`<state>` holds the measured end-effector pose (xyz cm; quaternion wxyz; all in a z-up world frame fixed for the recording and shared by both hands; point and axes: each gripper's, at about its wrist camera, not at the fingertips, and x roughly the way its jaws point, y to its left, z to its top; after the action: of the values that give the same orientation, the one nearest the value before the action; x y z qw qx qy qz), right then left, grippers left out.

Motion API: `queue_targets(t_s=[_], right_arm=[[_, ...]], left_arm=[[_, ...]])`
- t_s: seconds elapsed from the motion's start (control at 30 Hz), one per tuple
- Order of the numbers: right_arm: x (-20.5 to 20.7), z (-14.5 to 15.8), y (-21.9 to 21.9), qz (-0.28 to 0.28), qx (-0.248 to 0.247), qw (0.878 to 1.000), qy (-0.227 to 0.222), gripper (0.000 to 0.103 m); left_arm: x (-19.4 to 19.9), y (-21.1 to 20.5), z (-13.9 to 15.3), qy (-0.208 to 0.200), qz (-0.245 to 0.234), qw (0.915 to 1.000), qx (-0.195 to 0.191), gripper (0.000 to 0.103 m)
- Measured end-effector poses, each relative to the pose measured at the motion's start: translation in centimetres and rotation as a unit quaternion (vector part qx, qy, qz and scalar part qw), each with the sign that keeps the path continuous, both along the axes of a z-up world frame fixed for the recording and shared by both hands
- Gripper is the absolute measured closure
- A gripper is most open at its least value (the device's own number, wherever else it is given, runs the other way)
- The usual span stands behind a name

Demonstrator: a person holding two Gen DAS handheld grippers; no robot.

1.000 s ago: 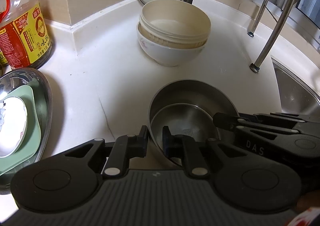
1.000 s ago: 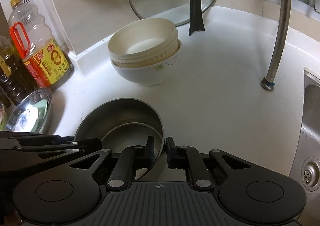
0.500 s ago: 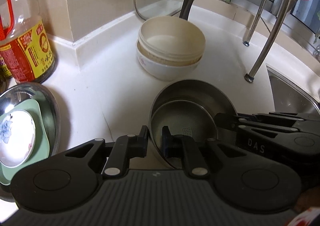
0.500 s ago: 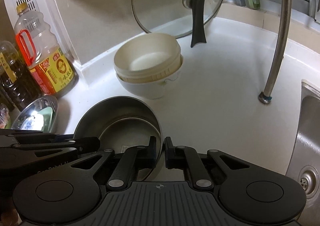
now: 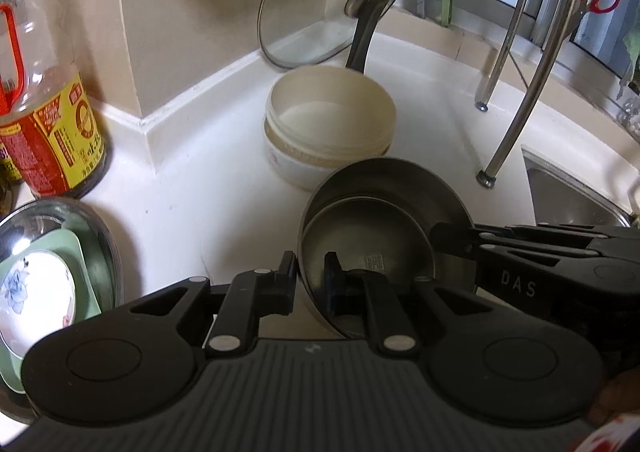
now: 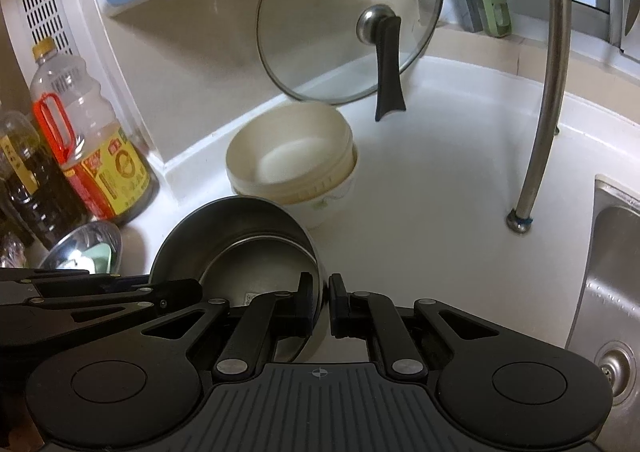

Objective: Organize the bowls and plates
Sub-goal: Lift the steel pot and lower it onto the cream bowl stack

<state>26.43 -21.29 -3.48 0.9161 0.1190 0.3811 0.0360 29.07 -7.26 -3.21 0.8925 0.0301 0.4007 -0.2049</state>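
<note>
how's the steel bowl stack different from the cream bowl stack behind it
The steel bowl stack is shiny metal; the cream bowl stack is matte and pale. The steel stack is clamped at its rim by the left gripper and right gripper; the cream stack stands free. Both are two nested bowls.

Nested steel bowls sit before the stacked bowls; glass lid behind them; oil bottle left; sink right.

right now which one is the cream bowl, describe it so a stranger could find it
Start at the round glass lid leaning in the white counter's corner. Directly in front sits a white bowl with a cream plastic bowl nested inside. The cream one is matte and ridged below its rim, unlike the shiny steel bowls nearer the camera.
</note>
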Motion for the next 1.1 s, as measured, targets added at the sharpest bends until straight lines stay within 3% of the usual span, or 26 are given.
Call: queue_targets(t_s=[0.53,1.1], right_arm=[[1.9,3.7,-1.1,-0.009,0.004,0.999,-0.047,0.095],[5.7,5.7,-2.2,-0.023,0.002,0.997,-0.072,0.095]], left_arm=[[1.9,-0.7,2.9,-0.038,-0.005,0.9991,-0.017,0.091],[5.3,-1.3,4.8,-0.07,-0.011,0.997,-0.031,0.091]])
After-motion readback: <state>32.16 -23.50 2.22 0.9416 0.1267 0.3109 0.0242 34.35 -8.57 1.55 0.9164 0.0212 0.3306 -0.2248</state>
